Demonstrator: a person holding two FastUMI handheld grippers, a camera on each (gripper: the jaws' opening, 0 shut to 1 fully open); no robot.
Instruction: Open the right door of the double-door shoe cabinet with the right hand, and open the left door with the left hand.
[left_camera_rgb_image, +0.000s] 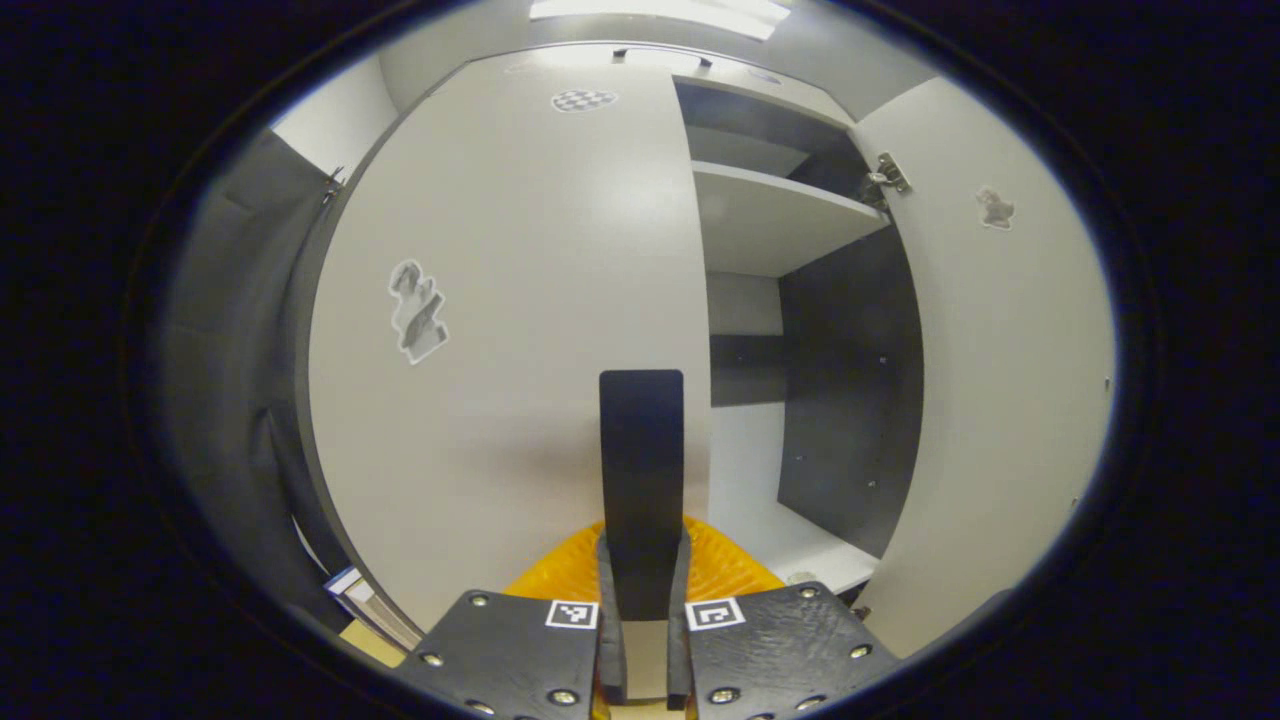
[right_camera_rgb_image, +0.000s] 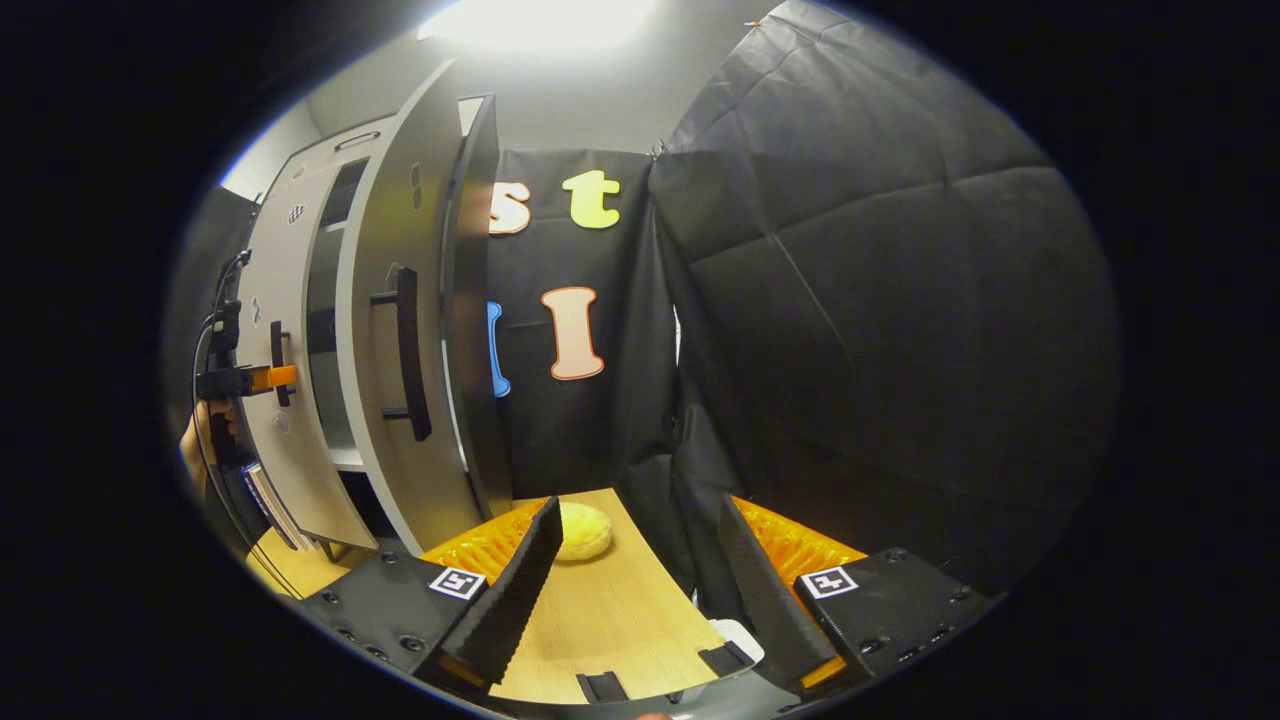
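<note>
The left gripper (left_camera_rgb_image: 645, 610) was clenched on the black bar handle (left_camera_rgb_image: 642, 470) of the light grey left door (left_camera_rgb_image: 520, 330), straight ahead of it. The right gripper (right_camera_rgb_image: 640, 590) hung released, with the swung-out grey right door (right_camera_rgb_image: 385, 330) and its black handle (right_camera_rgb_image: 408, 350) ahead to its left, well apart.

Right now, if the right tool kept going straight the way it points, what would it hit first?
Probably the black cloth wall ahead. The right tool is open over the wooden table, and the yellow lump lies just left of its line. Depth is unclear.
</note>
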